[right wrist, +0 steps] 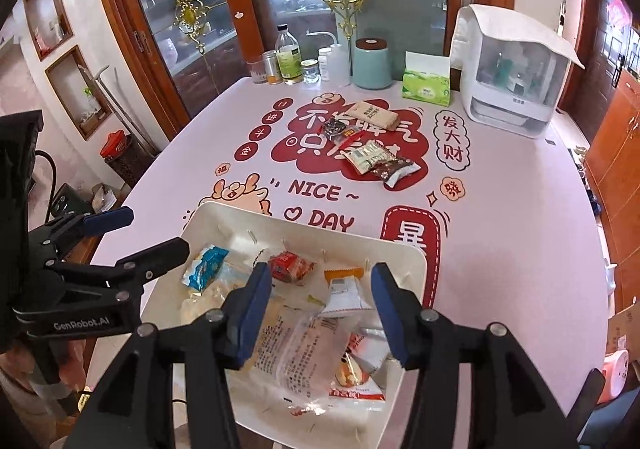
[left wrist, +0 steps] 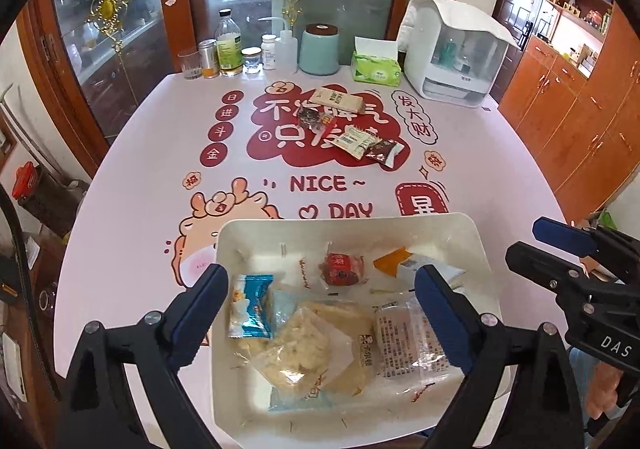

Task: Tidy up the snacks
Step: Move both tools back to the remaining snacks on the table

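Left gripper (left wrist: 320, 313), seen at the bottom of the left wrist frame, is spread wide with nothing pinched, hovering over the white tray (left wrist: 478, 245). Right gripper (right wrist: 320, 309) is likewise held spread and empty above the same tray in the lower centre of its frame.

Inside the tray are seen: a blue-white candy packet (left wrist: 251, 307) at left, a red wrapped snack (left wrist: 341, 269) toward the far wall, an orange-topped sachet (left wrist: 394, 260) at right, a clear bag of pale crumbly snack (left wrist: 298, 349) in the middle, and a clear printed packet (left wrist: 404, 341) just beside it.

Loose snacks are left mid-table, well apart from the tray: a beige flat box (left wrist: 341, 99), a dark clear-wrapped item (left wrist: 310, 117), a white labelled sachet (left wrist: 354, 141), and a brown wrapper (left wrist: 384, 153).

Along the table's far edge, upper frame, a teal lidded canister (left wrist: 319, 48), a green tissue pack (left wrist: 376, 67) and a white cabinet-like box (left wrist: 456, 53) are seen.
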